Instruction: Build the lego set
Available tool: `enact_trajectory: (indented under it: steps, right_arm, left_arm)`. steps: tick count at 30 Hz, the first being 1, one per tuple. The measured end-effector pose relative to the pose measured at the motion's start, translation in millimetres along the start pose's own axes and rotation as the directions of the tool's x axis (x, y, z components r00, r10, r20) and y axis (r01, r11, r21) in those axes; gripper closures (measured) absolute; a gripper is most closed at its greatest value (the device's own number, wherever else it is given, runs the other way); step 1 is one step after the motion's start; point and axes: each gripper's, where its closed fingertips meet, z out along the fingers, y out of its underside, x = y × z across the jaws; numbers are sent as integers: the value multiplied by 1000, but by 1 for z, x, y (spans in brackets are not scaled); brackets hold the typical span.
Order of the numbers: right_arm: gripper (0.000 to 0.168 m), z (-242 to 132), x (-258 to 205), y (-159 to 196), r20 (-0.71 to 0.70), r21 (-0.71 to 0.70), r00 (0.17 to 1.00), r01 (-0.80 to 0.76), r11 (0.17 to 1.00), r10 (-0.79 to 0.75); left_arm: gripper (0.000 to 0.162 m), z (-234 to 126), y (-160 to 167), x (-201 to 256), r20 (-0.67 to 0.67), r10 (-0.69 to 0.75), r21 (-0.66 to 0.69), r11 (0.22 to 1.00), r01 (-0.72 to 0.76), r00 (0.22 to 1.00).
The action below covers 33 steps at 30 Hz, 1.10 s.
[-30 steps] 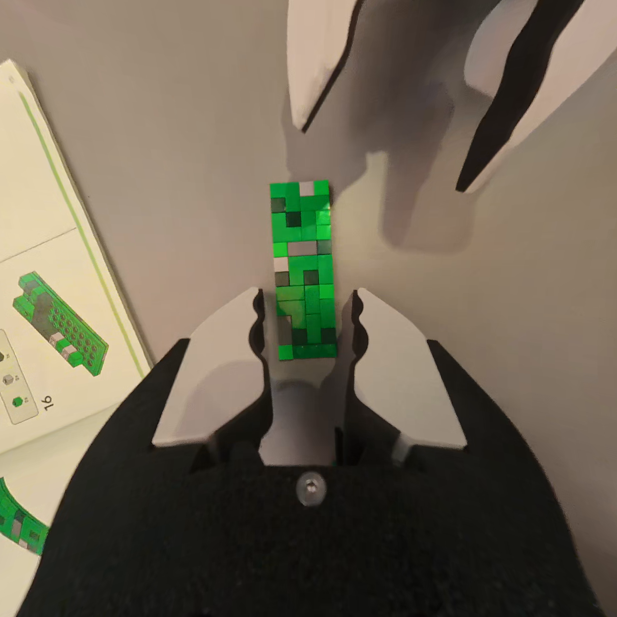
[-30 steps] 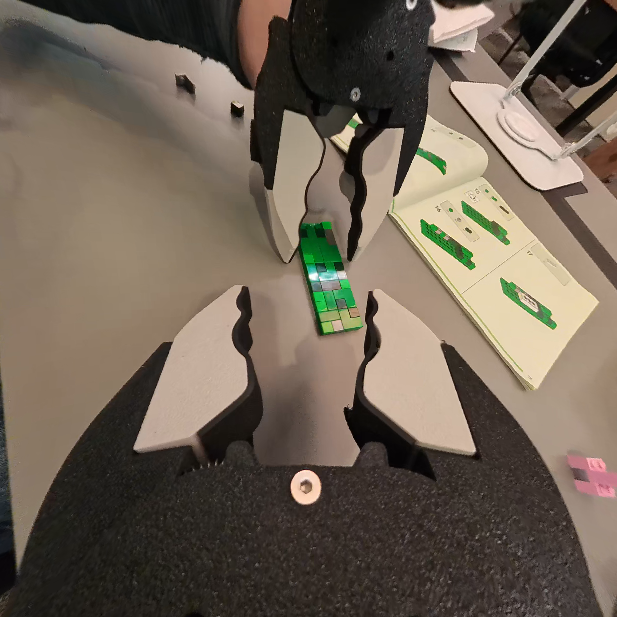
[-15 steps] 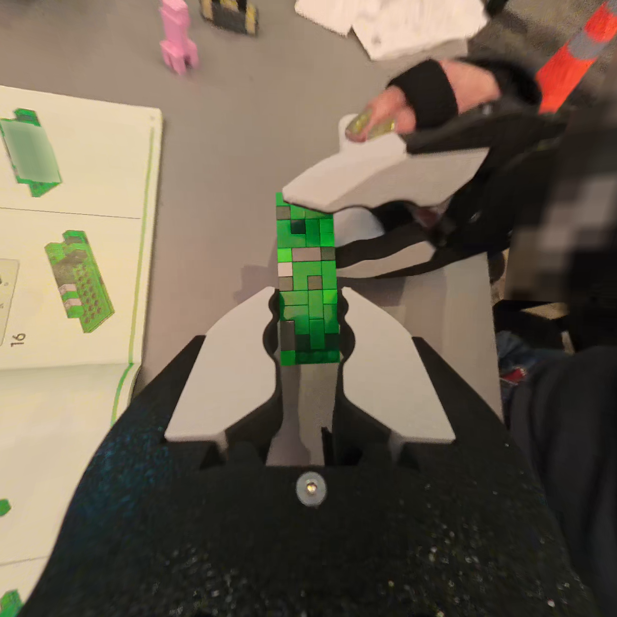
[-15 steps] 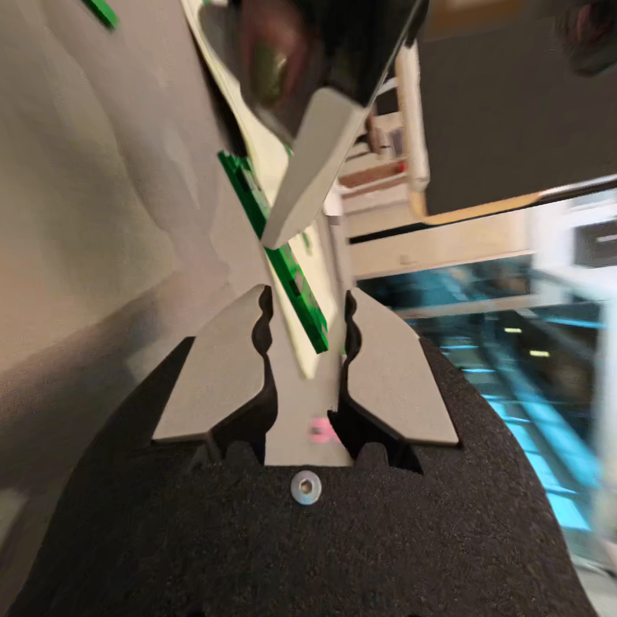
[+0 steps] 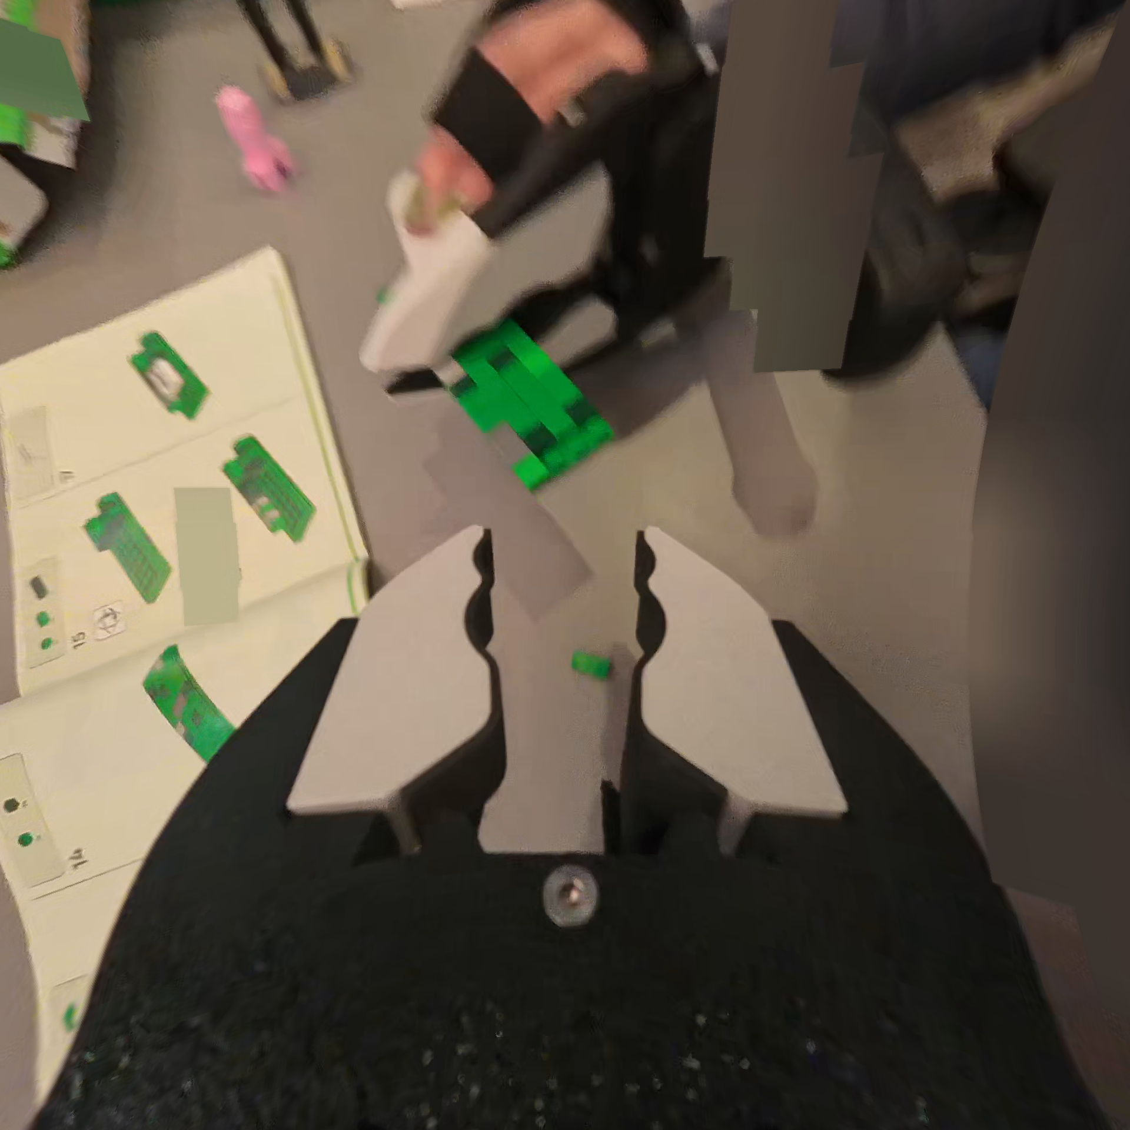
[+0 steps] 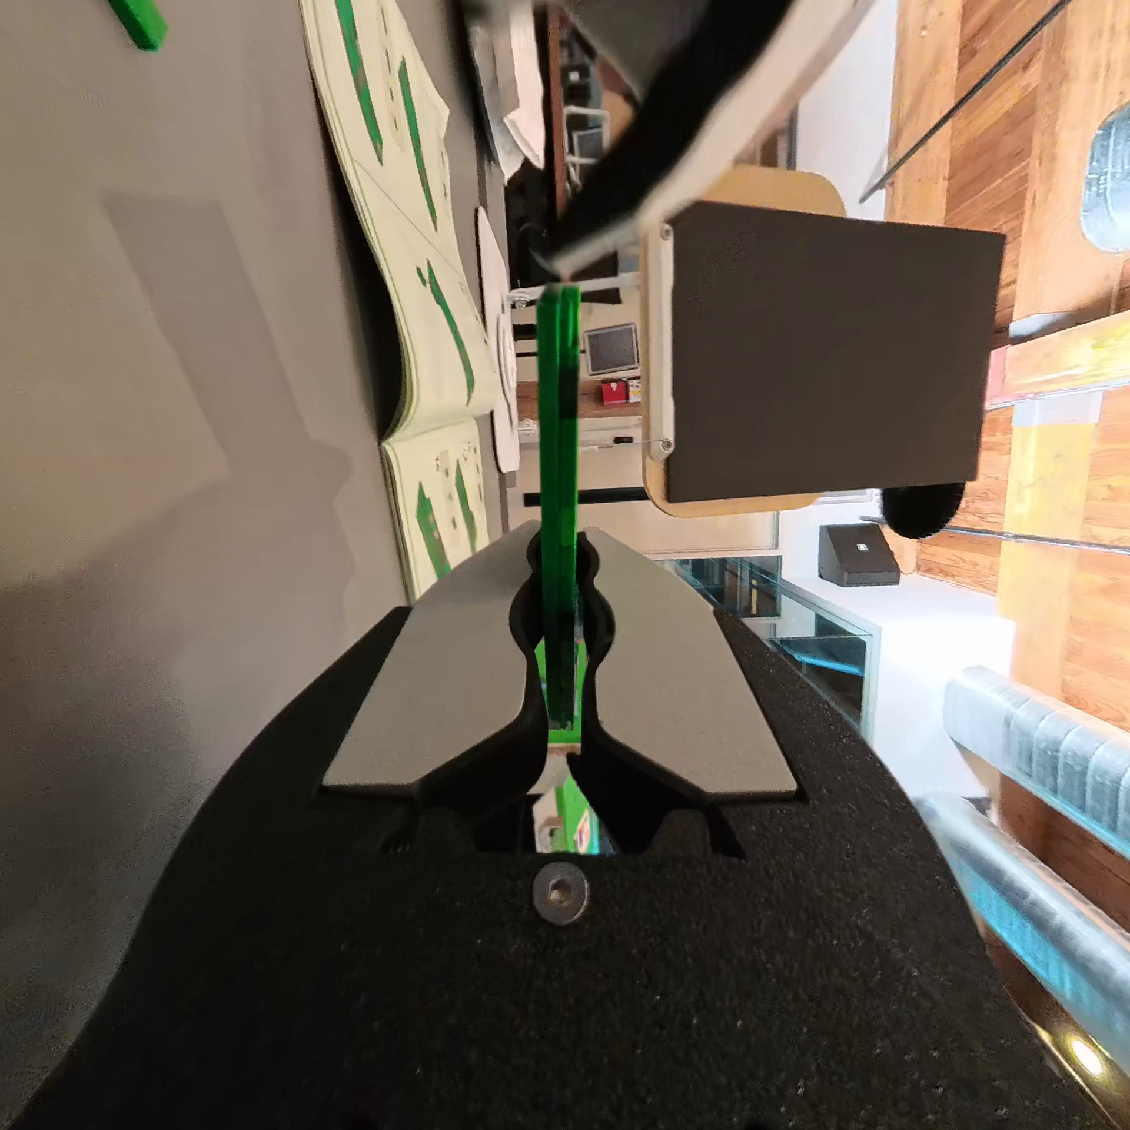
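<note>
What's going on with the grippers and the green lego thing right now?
Left gripper open, empty. Right gripper shut on flat green tiled lego panel, held edge-on off the grey table. Small loose green lego brick lies between left fingers.

Dim indoor light, motion blur, soft shadows, wide-angle edge distortion

Two grippers showing: left gripper (image 5: 561,544) and right gripper (image 6: 560,541). One green plate assembly (image 5: 531,408), one loose green brick (image 5: 590,664), one pink figure (image 5: 255,144), one open instruction booklet (image 5: 153,550) lying on one grey table (image 5: 342,202).
</note>
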Motion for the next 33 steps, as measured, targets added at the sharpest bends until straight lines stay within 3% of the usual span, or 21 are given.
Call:
enact_trajectory:
  steps: [4, 9, 16, 22, 28, 33]
  right_arm:
    - [162, 6, -12, 0, 43, -1, 999, -1, 1000, 1]
    - [162, 6, -22, 1, 77, -9, 997, 0, 1000, 1]
    - [162, 9, -26, 1, 83, -25, 996, 38, 999, -36]
    - [162, 12, -23, 5, 61, -85, 993, 105, 991, -100]
    - [162, 15, -23, 5, 65, -124, 993, 108, 986, -101]
    - [162, 19, -24, 6, 80, -168, 991, 120, 978, -108]
  left_arm:
    - [124, 6, 46, 12, -113, 83, -173, 980, -102, 990]
    - [125, 14, 69, 14, -184, 43, -199, 977, -80, 982]
    - [131, 17, 70, 12, -185, 18, -147, 988, -45, 983]
    - [146, 21, 66, 16, -179, 31, -142, 988, -57, 983]
    - [147, 24, 63, 7, -40, 10, -157, 988, -16, 999]
    - [147, 15, 48, -1, 95, -183, -64, 980, 190, 978]
